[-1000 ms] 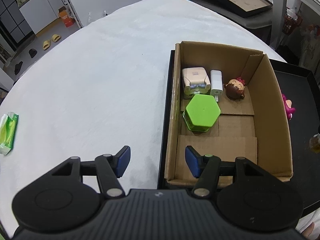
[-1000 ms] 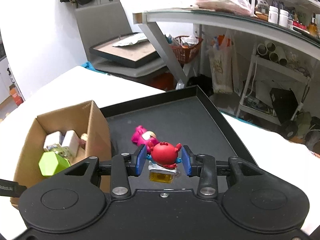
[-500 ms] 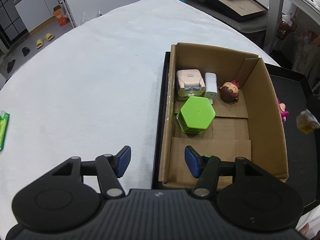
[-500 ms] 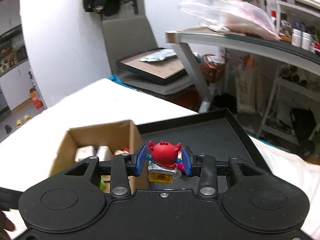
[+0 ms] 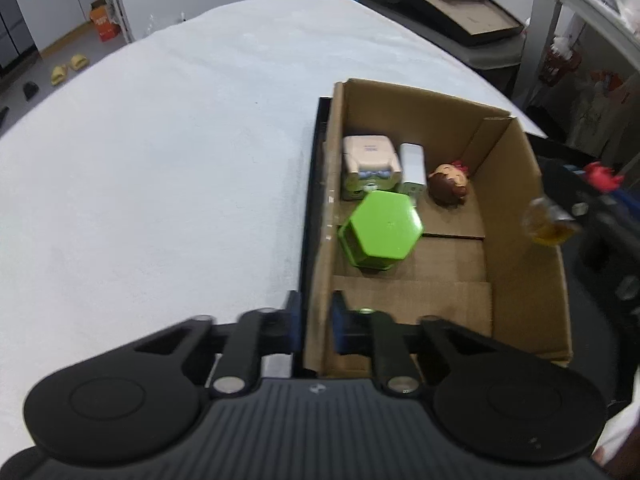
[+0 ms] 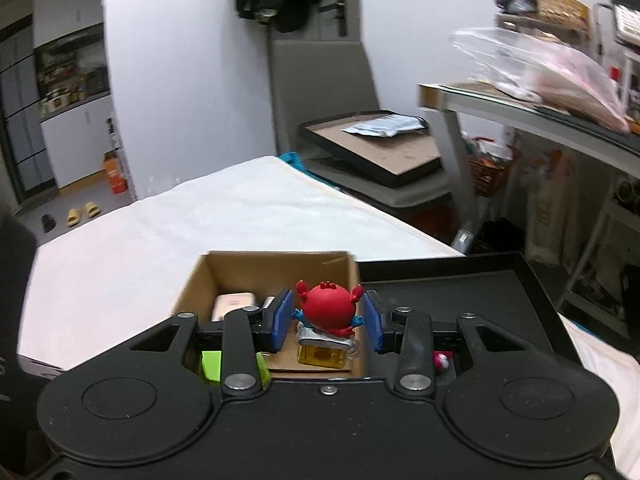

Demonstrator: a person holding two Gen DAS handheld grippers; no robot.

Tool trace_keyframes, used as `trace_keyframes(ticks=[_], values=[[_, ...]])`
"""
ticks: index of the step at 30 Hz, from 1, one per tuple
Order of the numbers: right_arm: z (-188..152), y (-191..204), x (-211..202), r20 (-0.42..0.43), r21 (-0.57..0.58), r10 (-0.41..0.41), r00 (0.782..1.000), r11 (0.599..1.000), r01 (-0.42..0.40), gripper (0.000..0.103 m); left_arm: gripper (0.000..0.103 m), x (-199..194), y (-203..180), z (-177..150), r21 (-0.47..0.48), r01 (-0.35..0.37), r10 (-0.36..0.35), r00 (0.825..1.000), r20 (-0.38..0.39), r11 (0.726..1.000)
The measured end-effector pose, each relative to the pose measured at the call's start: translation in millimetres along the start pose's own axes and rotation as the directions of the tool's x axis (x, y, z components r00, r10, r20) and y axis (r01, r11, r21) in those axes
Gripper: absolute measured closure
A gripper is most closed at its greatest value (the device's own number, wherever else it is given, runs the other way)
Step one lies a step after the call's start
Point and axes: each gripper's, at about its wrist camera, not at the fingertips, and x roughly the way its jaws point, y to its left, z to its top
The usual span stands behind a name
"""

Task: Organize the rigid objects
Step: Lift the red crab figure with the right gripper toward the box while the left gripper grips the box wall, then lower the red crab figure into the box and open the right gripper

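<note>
- The left gripper (image 5: 316, 326) is down at the near left corner of the cardboard box (image 5: 516, 248), its jaws just snapped in and now pinching the box's left wall, one blue pad outside, one inside.
- That box sits on a black tray (image 6: 472, 292), which lies on the white-covered table (image 5: 160, 160).
- Inside the box, at the far end: a beige blocky toy (image 5: 370, 160), a small white charger (image 5: 414, 164) just beside it, and a brown-haired figure head (image 5: 450, 182) to the right of that.
- In front of those three, the green hexagonal container (image 5: 380, 230) rests on the box floor (tilted a little, its flat top facing up).
- Over to the right wrist view: the right gripper (image 6: 327, 320) holds the red crab figure (image 6: 329, 306), blue pads pressed against either side of its round body.
- Under the crab hangs its base, a clear yellow block (image 6: 322, 354) with a silvery band on top.
- The crab is in the air at the box's right wall, near the rim; from the left wrist view it shows at the right edge, blurred, with the yellow block in front of the wall.
- A pink toy (image 6: 440, 360) peeks out on the tray under the right finger, mostly hidden.
- Behind the table: a grey chair (image 6: 320, 92) with a framed board (image 6: 376, 148) resting on it.
</note>
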Motion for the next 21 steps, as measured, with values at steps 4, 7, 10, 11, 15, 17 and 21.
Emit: trace_keyframes(ticks=[4,7,10,11,15,17,21], values=[[-2,13,7,-0.010,-0.036,0.017,1.000,0.999,-0.018,0.065,0.095,-1,1,-2,0.007,0.016,-0.016,1.000,0.010,1.000],[-4,19,12,-0.023,-0.048,0.030,0.999,0.998,-0.031,0.065,0.095,-1,4,-1,0.004,0.027,-0.027,1.000,0.007,1.000],[-3,21,18,-0.041,-0.040,0.046,0.998,0.998,-0.047,0.065,0.095,0,7,0,0.000,0.042,-0.042,0.999,0.001,0.999],[-3,22,20,-0.045,-0.039,0.048,0.998,0.998,-0.050,0.065,0.095,0,8,1,-0.006,0.048,-0.048,0.999,-0.003,0.999],[-4,23,29,-0.069,-0.033,0.053,0.996,0.998,-0.055,0.065,0.095,1,10,3,-0.012,0.060,-0.060,0.998,-0.010,0.998],[-6,23,34,-0.085,-0.029,0.051,0.995,0.998,-0.053,0.065,0.095,2,10,3,-0.013,0.064,-0.064,0.998,-0.012,0.998],[-7,22,44,-0.112,-0.027,0.053,0.992,0.998,-0.056,0.065,0.094,2,11,3,-0.017,0.071,-0.071,0.997,-0.018,0.997]])
